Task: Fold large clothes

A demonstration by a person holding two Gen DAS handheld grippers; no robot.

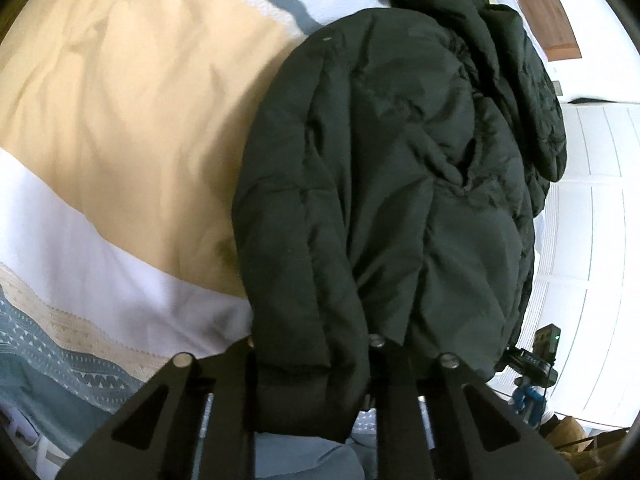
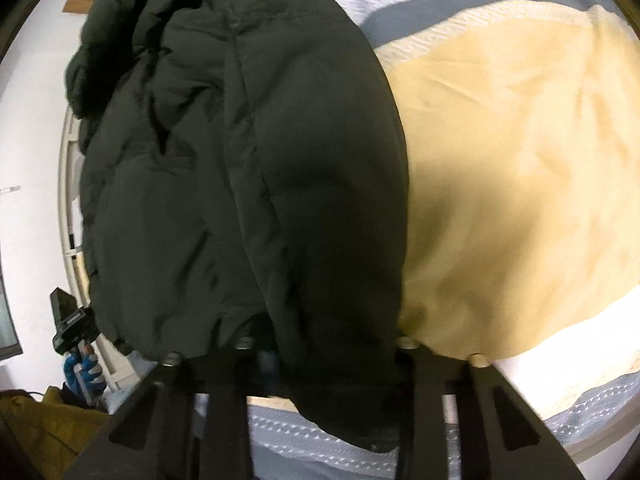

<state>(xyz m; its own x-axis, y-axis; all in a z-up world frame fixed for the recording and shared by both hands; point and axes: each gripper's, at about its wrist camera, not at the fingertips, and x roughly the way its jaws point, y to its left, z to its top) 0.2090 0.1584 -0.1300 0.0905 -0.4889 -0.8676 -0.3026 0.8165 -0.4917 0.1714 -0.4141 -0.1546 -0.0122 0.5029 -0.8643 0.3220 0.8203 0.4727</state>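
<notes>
My bed (image 1: 100, 120) wears a bedspread (image 2: 520, 160) banded in tan, white and patterned blue-grey; the dark puffer jacket (image 1: 400, 180) lies directly on it.

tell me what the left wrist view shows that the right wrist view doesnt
Left wrist only: the jacket's hood and white panelled doors. Right wrist only: a blue-gloved hand holding a black device beyond the bed's edge. Both: the dark puffer jacket on the yellow, white and blue blanket, with jacket fabric between each gripper's fingers.
</notes>
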